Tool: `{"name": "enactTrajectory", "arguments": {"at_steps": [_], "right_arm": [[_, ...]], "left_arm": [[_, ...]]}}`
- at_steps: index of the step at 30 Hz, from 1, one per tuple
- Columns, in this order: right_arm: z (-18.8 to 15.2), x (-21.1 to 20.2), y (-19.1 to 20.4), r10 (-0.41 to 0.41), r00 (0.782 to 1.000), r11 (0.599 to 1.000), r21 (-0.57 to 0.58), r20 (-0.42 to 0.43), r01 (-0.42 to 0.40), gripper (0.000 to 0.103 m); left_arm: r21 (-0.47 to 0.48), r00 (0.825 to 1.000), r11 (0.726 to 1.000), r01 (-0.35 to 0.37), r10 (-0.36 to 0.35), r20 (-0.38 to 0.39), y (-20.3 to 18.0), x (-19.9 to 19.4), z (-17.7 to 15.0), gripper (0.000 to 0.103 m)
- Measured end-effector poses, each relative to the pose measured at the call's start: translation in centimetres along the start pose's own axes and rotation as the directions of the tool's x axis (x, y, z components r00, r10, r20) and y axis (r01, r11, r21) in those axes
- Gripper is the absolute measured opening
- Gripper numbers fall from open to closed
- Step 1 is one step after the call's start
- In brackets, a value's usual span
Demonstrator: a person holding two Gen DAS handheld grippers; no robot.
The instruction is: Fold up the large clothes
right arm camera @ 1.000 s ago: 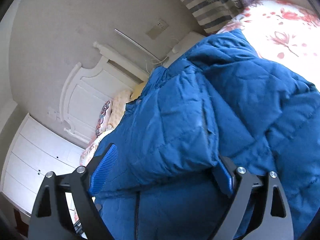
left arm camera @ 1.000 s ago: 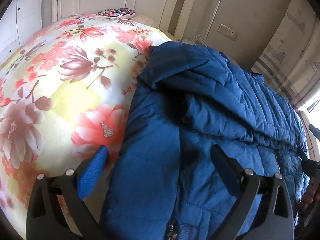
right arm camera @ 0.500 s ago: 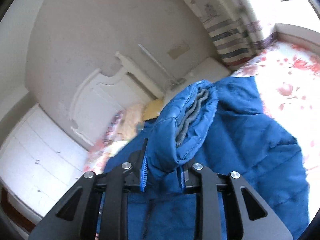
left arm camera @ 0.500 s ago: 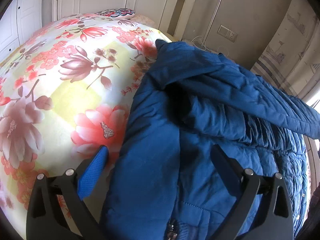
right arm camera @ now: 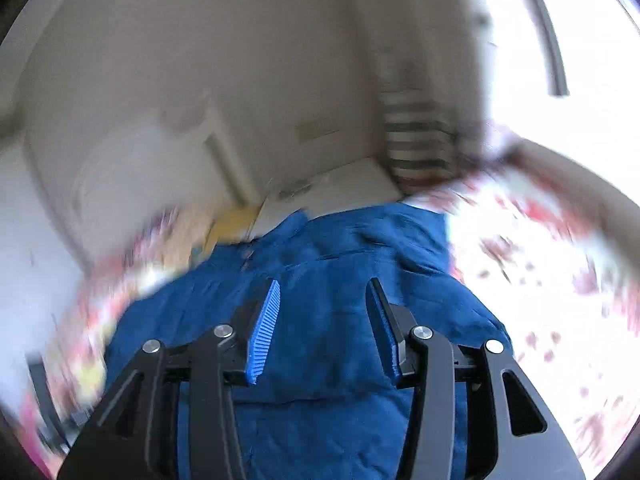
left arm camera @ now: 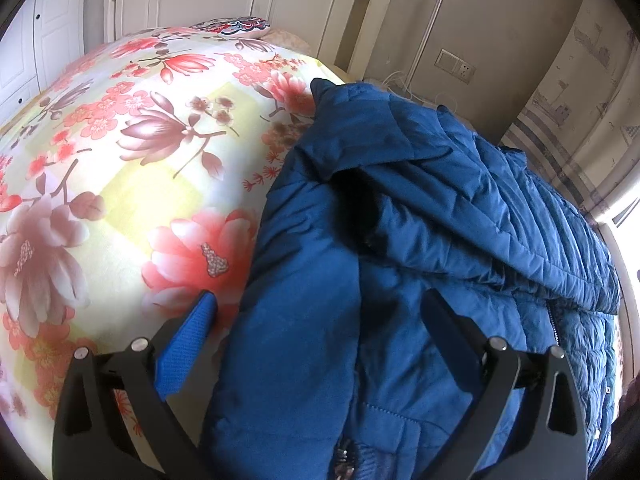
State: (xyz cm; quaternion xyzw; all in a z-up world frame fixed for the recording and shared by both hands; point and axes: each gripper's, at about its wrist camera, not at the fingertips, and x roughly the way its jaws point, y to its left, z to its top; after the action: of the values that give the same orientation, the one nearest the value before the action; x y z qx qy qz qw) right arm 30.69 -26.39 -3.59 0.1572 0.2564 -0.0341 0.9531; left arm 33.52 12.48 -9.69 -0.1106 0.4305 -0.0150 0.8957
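Blue padded jacket lies on the floral bedspread, filling the left wrist view from 12 to 5 o'clock. Change: half a second ago the right gripper pinched a sleeve cuff; now its jaws stand apart and empty above the jacket, view motion-blurred, so it probably pulled back. The sleeve rests folded across the body. Left gripper jaws spread wide astride the near edge, holding nothing. Sleeve fold judged done.

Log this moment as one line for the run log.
blue jacket on floral bedspread | left tongs open | right tongs open
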Motion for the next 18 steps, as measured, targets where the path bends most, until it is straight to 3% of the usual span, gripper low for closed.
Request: {"name": "enactTrajectory", "arguments": {"at_steps": [1,3,6,10,12,15,18], "right_arm": [[0.1,1.1,1.7,-0.019,0.999,0.995,-0.097,-0.036,0.015,0.049],[-0.5,3.1,3.1,-0.059,0.994,0.982,-0.185,-0.097,0.040,0.058],[-3.1,7.2,2.8,-0.158,0.959,0.965,-0.242,-0.233,0.100,0.064],[-4.9,7.5,3.2,-0.184,0.963,0.944,-0.309,-0.196,0.118,0.068],[-5.1,7.8,3.3,-0.189,0.962,0.940,-0.321,-0.197,0.119,0.069],[-5.2,7.9,3.4,-0.184,0.963,0.940,-0.320,-0.197,0.114,0.070],[-5.0,7.9,3.2,-0.177,0.964,0.943,-0.314,-0.197,0.109,0.071]], "left_arm": [[-0.001,1.000,1.000,0.001,-0.001,0.000,0.0,0.0,0.0,0.101],[-0.003,1.000,1.000,0.003,-0.003,0.002,0.0,0.0,0.0,0.101],[-0.017,1.000,1.000,0.001,0.000,0.007,0.2,-0.1,0.0,0.101],[-0.035,0.998,0.998,-0.052,0.054,0.044,-0.4,-1.9,0.6,0.098],[-0.032,0.994,0.999,0.026,-0.022,0.108,-1.8,-4.1,1.9,0.099],[0.067,0.984,0.995,0.080,-0.089,0.154,-5.7,-5.7,4.4,0.101],[0.202,0.988,0.979,0.035,-0.064,0.141,-10.2,-3.8,6.2,0.101]]}}
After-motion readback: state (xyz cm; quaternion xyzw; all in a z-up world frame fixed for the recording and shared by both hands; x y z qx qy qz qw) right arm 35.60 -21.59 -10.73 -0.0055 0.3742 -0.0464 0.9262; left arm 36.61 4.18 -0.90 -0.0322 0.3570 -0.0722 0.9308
